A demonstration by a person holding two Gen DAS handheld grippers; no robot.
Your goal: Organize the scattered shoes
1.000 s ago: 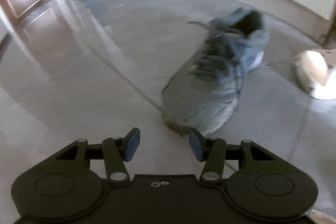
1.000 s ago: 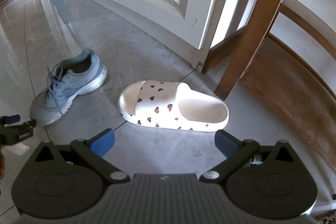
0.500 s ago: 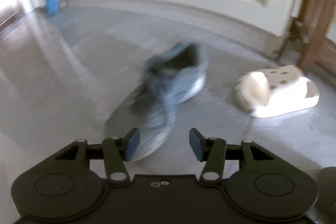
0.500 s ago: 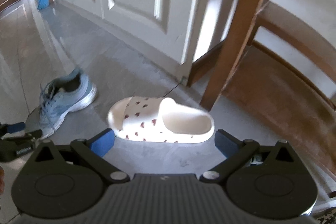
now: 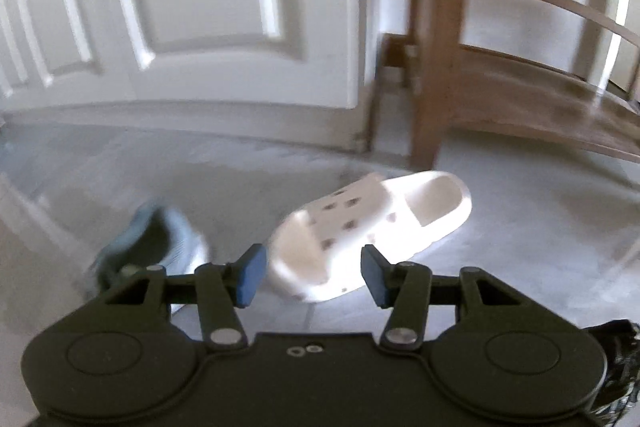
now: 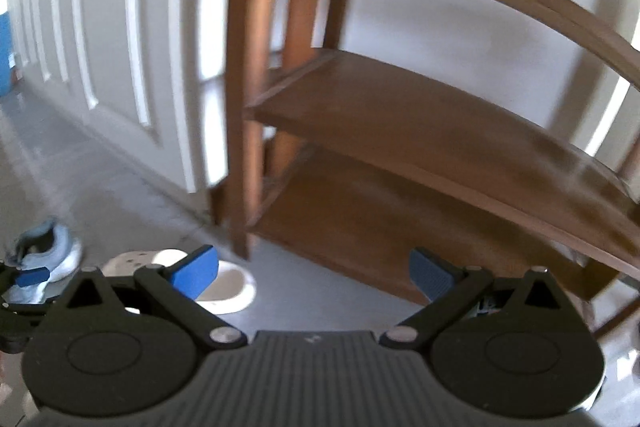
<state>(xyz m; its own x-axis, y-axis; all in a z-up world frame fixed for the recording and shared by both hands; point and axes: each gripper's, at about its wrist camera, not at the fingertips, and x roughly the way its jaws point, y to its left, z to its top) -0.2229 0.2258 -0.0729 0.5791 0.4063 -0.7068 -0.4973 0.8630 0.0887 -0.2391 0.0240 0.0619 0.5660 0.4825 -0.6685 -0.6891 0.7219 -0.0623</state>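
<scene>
OK, my left wrist view gives the white slide sandal (image 5: pixel 372 227) whole, lying on the floor (image 5: pixel 520 227) just in front of the wooden shoe rack (image 5: pixel 432 47), nearest its front left post; dark spots on the strap, shape unreadable in the blur. The right wrist view has only the sandal's (image 6: pixel 228 285) heel end, the rest behind the claw linkage. What the right view adds: two rack (image 6: pixel 400 123) shelves, both bare wood, plus a top rail. Left view catches only a sliver of those shelves at its right edge.

Blue-grey sneaker (image 5: pixel 160 239) sits on the floor left of the sandal, farther from the rack, close to the sandal but I can't tell if they touch. It's smeared by motion blur and half hidden behind the left claw body. In the right view the sneaker (image 6: pixel 52 247) is at the far left edge, small, partly cut off.

Left claw (image 5: pixel 312 279): pads apart, nothing between them, hanging low over the floor with the sandal's toe end framed in the gap; contact not visible. Right claw (image 6: pixel 314 271): pads wide apart, empty, aimed at the rack's lower shelves, sandal off to its left. White panelled door (image 5: pixel 200 7) stands left of the rack.
</scene>
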